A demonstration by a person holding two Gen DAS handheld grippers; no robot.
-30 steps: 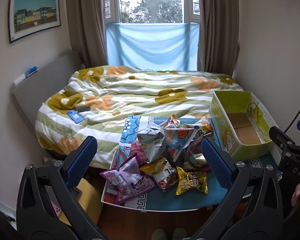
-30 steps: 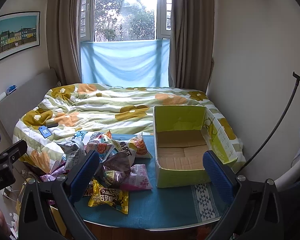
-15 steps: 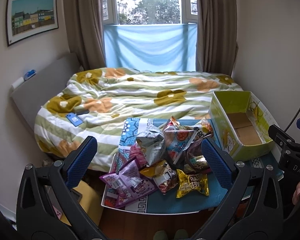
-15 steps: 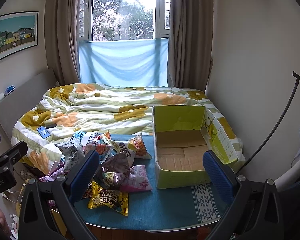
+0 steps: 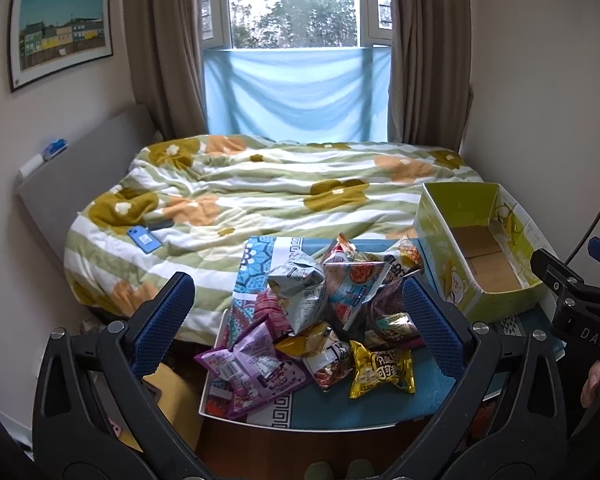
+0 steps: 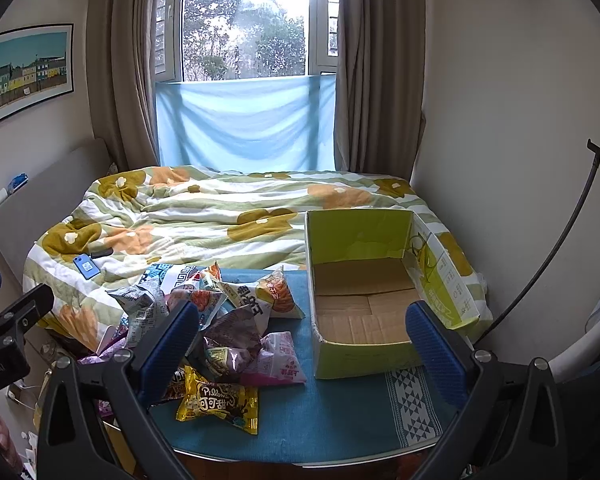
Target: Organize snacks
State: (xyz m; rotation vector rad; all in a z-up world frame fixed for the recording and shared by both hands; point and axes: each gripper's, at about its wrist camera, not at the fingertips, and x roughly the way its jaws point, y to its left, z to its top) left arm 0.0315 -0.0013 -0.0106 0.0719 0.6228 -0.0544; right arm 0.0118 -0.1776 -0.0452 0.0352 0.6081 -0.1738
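The pile of snack bags point(image 5: 324, 320) is seen low in the middle of the left view, straight ahead of the left gripper point(image 5: 300, 320), which is spread wide and holds nothing. The green box point(image 6: 376, 292) is seen at centre right, ahead of the right gripper point(image 6: 304, 344), also wide and empty. The left gripper is judged nearer the bags. Compared with a second ago, the table is framed slightly lower.
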